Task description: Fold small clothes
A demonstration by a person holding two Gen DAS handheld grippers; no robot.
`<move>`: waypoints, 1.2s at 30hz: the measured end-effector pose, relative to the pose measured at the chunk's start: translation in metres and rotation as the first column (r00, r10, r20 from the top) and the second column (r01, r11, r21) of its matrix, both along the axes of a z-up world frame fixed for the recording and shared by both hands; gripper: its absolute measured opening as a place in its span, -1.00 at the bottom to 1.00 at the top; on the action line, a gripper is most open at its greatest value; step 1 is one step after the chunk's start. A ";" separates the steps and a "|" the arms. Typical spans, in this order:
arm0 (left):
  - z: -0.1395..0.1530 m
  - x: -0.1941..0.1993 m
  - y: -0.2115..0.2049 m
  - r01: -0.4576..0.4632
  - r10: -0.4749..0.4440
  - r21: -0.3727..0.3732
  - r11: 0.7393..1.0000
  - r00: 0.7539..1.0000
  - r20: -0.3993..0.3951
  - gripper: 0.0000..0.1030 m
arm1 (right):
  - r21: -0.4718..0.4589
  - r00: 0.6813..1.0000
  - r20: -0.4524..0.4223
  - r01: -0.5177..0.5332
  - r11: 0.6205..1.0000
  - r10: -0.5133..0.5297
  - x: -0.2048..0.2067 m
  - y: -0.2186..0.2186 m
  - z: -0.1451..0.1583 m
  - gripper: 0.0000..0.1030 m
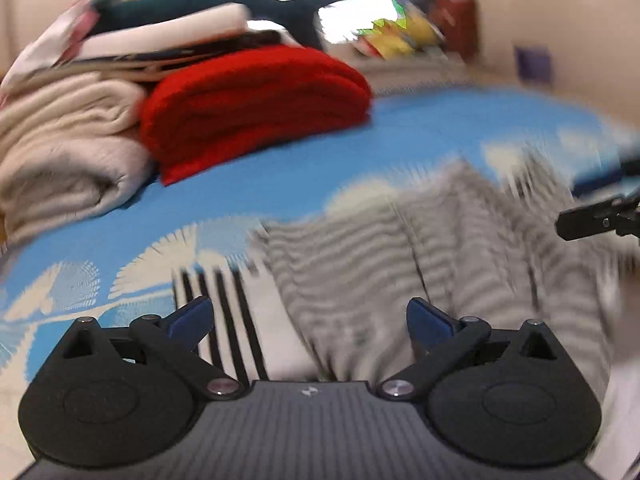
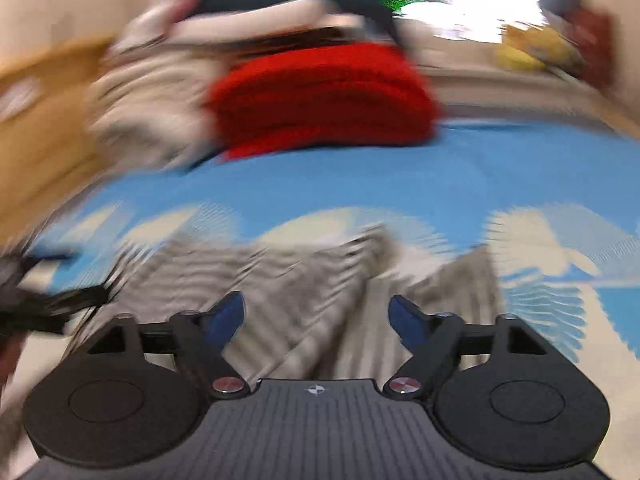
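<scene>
A small grey-and-white striped garment (image 1: 400, 248) lies crumpled on the blue and white patterned bed cover (image 1: 280, 184). My left gripper (image 1: 308, 320) hovers over its near left part with the blue pads spread wide and nothing gripped. In the right wrist view the same striped garment (image 2: 260, 280) spreads below my right gripper (image 2: 318, 318), whose pads also stand apart, free of the cloth. The right gripper's fingers (image 1: 592, 220) show at the right edge of the left wrist view. Both views are motion-blurred.
A folded red knit (image 1: 256, 108) sits at the back beside a cream knit (image 1: 60, 152), with more clothes and a dark plush toy (image 1: 208, 4) piled above. A white cloth with black stripes (image 1: 224, 312) lies near left. Coloured items (image 1: 400, 32) line the windowsill.
</scene>
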State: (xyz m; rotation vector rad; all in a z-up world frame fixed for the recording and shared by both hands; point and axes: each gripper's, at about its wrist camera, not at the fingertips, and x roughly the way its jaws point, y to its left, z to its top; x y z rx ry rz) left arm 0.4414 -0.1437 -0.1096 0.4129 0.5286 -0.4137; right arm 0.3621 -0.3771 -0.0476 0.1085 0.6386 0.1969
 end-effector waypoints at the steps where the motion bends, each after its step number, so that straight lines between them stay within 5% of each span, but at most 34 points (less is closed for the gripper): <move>1: -0.017 -0.006 -0.008 -0.003 0.003 0.077 0.997 1.000 -0.004 0.99 | -0.058 0.998 -0.035 -0.050 0.997 0.048 -0.005 0.016 -0.010 0.65; 2: -0.034 -0.010 -0.016 -0.019 0.019 0.155 0.988 1.000 -0.001 1.00 | -0.128 0.995 -0.074 -0.077 0.989 0.068 -0.007 0.030 -0.023 0.64; 4: -0.045 -0.024 -0.019 -0.059 0.044 0.177 0.982 0.995 0.091 1.00 | -0.289 0.987 -0.155 -0.090 0.953 0.046 -0.009 0.050 -0.054 0.64; 6: -0.031 -0.036 -0.023 -0.042 0.024 0.242 0.969 0.997 0.077 0.99 | -0.278 0.991 -0.133 -0.033 0.960 -0.004 -0.020 0.048 -0.051 0.64; 10: 0.024 -0.087 0.006 -0.035 0.015 0.181 0.983 0.994 0.108 0.99 | -0.157 0.992 -0.110 0.050 0.986 -0.068 -0.071 0.030 0.005 0.64; 14: 0.061 -0.160 0.040 -0.101 0.098 0.099 0.990 0.995 0.026 0.99 | -0.050 0.983 -0.120 0.137 0.989 -0.142 -0.141 0.029 0.053 0.67; 20: 0.082 -0.261 0.071 -0.225 0.215 -0.047 0.973 0.964 -0.154 0.99 | 0.052 0.903 -0.279 0.352 0.934 -0.325 -0.242 0.046 0.072 0.67; 24: 0.091 -0.319 0.075 -0.287 0.276 -0.052 0.956 0.948 -0.160 0.99 | 0.079 0.886 -0.294 0.397 0.915 -0.359 -0.295 0.057 0.085 0.67; 36: 0.121 -0.408 0.086 -0.343 0.335 -0.050 0.938 0.935 -0.118 0.99 | 0.015 0.942 -0.160 0.300 0.954 -0.294 -0.394 0.096 0.123 0.67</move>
